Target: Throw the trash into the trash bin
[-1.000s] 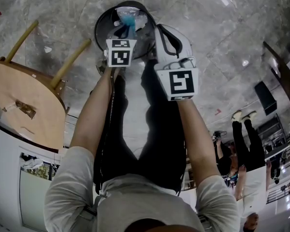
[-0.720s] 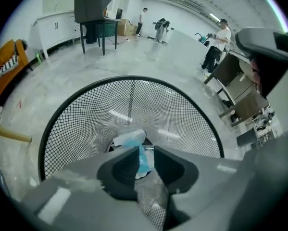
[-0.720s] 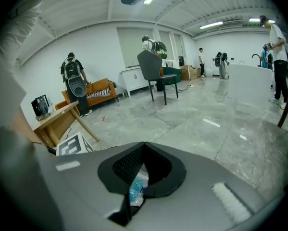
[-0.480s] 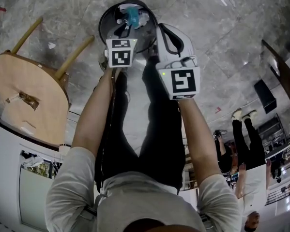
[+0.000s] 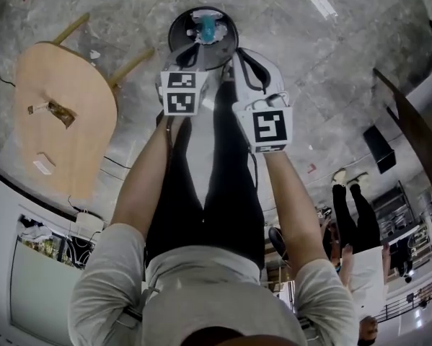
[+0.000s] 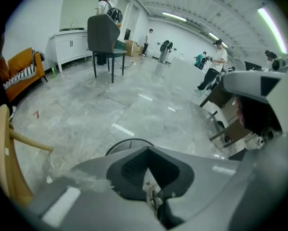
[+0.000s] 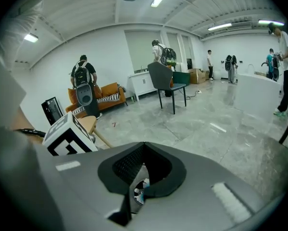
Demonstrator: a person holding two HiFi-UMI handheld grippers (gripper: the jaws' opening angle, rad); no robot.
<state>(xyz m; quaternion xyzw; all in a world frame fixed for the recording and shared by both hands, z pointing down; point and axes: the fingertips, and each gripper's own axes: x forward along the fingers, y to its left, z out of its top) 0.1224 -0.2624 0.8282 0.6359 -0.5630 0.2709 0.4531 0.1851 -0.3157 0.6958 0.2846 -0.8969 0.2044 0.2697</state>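
The left gripper [image 5: 184, 58] is holding its jaws pressed together on nothing, and the right gripper [image 5: 246, 55] is doing the same, closed and empty. The pale and teal specks peeping through each slit are probably the bin's contents far below, though the gripper views are too cramped there to be sure. Both are pointing forward and down, side by side and apart, the left one nearer the middle of the opening. Ahead of and well beneath the two tips, the round trash bin [image 5: 177, 29] is standing upright on the floor [image 5: 331, 63], its mouth facing up at them. The trash [image 5: 207, 26], a teal piece among white scraps, is lying inside it, toward the rim farthest from the tips. By that, nothing is waiting to be dropped.
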